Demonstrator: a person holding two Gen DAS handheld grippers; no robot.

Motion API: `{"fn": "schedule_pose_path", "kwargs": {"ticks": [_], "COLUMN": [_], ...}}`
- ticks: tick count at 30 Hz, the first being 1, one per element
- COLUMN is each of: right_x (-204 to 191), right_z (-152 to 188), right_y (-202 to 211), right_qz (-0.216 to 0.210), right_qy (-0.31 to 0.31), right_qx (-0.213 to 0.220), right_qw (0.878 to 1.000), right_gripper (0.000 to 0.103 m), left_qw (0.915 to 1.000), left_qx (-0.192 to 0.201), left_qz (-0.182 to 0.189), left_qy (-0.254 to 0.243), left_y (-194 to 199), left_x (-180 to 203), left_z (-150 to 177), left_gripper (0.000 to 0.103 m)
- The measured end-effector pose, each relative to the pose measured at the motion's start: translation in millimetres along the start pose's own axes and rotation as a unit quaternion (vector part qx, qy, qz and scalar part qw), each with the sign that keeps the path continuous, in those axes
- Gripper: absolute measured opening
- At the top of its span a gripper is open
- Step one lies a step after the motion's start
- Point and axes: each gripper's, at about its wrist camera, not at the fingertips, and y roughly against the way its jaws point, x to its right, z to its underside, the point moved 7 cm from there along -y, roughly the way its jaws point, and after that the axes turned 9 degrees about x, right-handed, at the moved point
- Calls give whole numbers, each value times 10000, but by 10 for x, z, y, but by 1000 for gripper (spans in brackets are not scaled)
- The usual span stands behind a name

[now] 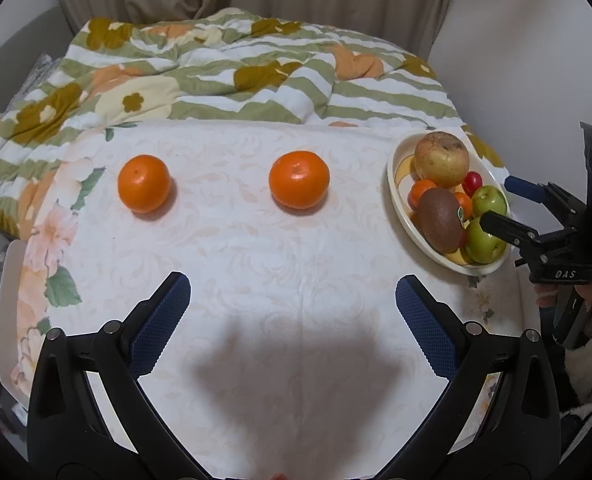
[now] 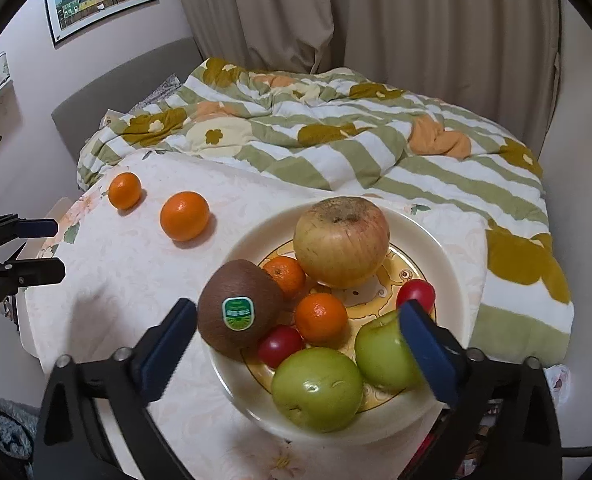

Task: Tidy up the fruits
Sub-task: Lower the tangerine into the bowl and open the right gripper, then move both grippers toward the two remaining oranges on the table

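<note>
On the table [image 1: 256, 240] two oranges [image 1: 144, 182] [image 1: 299, 179] sit out in the open, well apart from each other, while the plate [image 2: 451, 248] on the right holds the rest: apple [image 2: 341, 240], kiwi [image 2: 240, 308], green fruits, little red ones. Left gripper [image 1: 292, 312] hangs over bare cloth, fingers wide apart, nothing in it. Right gripper [image 2: 299, 336] is spread over the plate, also empty. My guess is the oranges are light, firm but a bit slick and rolly, so pinch across the widest part and don't squeeze hard.
</note>
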Motion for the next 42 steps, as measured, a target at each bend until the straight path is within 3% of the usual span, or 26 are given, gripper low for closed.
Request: {"fn": "schedule_pose_path", "kwargs": {"ticks": [8, 13, 19, 24, 33, 42], "right_x": [-88, -190, -411, -637, -1012, -1286], "right_z": [-57, -112, -278, -491, -843, -937], "right_y": [199, 360, 534, 586, 384, -119], "right_qz": [74, 83, 118, 386, 1187, 1483], "right_qy": [-208, -262, -309, -563, -802, -1449], "right_qx": [143, -31, 12, 245, 510, 311], "right_qw": [9997, 9996, 9995, 9974, 9884, 9778], "right_gripper": [102, 102, 102, 102, 102, 102], "left_qw": [9993, 9978, 9963, 9946, 9966, 9922], "left_qx": [383, 632, 767, 958, 787, 569], "left_qz": [-29, -182, -311, -240, -26, 529], "left_qy": [12, 105, 250, 320, -228, -970], "left_y": [291, 552, 748, 852, 710, 342], "left_x": [-93, -204, -470, -814, -1291, -1599], "left_z": [-83, -146, -204, -316, -517, -769], "left_gripper": [103, 103, 103, 103, 103, 103]}}
